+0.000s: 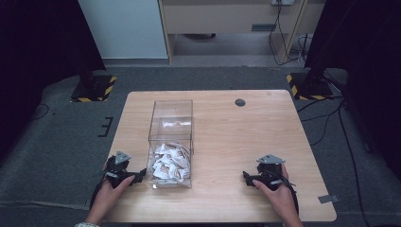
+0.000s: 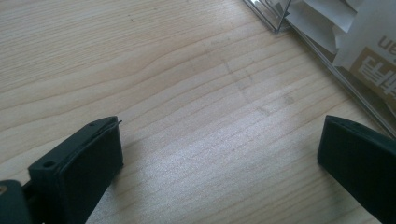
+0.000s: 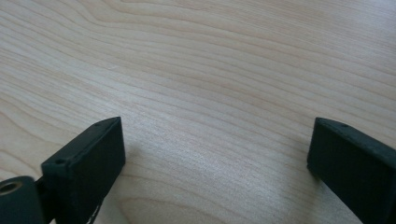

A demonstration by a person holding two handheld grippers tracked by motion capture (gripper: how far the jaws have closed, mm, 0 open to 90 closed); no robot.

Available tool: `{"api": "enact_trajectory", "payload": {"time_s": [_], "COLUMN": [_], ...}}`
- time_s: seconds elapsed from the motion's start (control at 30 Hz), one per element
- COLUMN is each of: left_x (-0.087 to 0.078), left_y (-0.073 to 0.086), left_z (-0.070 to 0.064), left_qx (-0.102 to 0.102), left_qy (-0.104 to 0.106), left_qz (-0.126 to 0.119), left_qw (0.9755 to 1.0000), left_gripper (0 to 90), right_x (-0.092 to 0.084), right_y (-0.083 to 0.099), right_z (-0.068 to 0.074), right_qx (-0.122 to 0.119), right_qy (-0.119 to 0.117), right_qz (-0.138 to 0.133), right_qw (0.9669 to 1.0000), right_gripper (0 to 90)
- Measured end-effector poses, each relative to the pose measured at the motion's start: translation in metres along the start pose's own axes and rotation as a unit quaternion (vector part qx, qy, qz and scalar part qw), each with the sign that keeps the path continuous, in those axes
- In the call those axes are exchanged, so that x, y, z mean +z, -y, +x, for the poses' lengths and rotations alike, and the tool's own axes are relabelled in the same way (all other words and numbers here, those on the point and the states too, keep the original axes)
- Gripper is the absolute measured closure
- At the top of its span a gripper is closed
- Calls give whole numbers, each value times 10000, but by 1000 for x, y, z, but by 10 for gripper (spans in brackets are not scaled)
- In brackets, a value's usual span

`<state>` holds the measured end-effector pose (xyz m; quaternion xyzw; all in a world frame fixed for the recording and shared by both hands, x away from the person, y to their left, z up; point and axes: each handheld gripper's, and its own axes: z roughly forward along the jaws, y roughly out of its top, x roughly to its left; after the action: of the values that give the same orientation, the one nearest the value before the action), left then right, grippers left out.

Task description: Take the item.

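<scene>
A clear plastic box (image 1: pixel 171 111) stands on the left half of the wooden table (image 1: pixel 236 137), long side running away from me. Several white sachets with brown print (image 1: pixel 169 163) lie heaped in its near end. My left gripper (image 1: pixel 141 176) rests on the table just left of the box's near corner, open and empty; in its own view the left gripper (image 2: pixel 219 149) has the box wall (image 2: pixel 327 60) and a sachet (image 2: pixel 373 51) at upper right. My right gripper (image 1: pixel 247 178) sits near the front right, open, and the right gripper (image 3: pixel 217 149) has bare wood between its jaws.
A round cable hole (image 1: pixel 240 102) sits near the table's far edge. Two stand bases with yellow-black tape (image 1: pixel 93 88) (image 1: pixel 309 86) rest on the grey floor beyond the table. A small grey tag (image 1: pixel 328 198) lies at the front right corner.
</scene>
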<state>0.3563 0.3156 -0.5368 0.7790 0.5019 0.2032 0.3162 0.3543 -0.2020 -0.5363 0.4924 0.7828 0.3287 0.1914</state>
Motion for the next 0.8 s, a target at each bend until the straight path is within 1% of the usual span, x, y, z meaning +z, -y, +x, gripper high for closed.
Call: {"api": "enact_trajectory", "payload": {"time_s": [0.13, 0.33, 0.47, 0.5, 0.53, 0.57, 0.67, 0.8], "left_x": [0, 0, 0, 0, 0, 0, 0, 0], "left_y": [0, 0, 0, 0, 0, 0, 0, 0], "left_z": [0, 0, 0, 0, 0, 0, 0, 0], "left_qx": [1, 1, 9, 14, 14, 14, 13, 14], "left_qy": [1, 2, 11, 14, 15, 15, 14, 13], "left_qz": [0, 0, 0, 2, 1, 1, 1, 2], "left_qw": [10000, 10000, 10000, 10000, 10000, 10000, 10000, 10000], "left_gripper": [0, 0, 0, 0, 0, 0, 0, 0], "right_x": [-5, -11, -12, -12, -13, -13, -15, -16], "right_y": [-4, -12, -15, -18, -20, -20, -25, -29], "right_z": [3, 7, 11, 13, 17, 17, 22, 25], "right_qx": [-7, -105, -148, -198, -228, -228, -333, -319], "right_qy": [-95, -39, -70, -66, -124, -124, -191, -235], "right_qz": [-45, -135, -101, -103, -73, -73, -9, -12], "right_qw": [9999, 9998, 9998, 9997, 9996, 9996, 9993, 9992], "right_gripper": [67, 84, 89, 94, 100, 100, 115, 129]}}
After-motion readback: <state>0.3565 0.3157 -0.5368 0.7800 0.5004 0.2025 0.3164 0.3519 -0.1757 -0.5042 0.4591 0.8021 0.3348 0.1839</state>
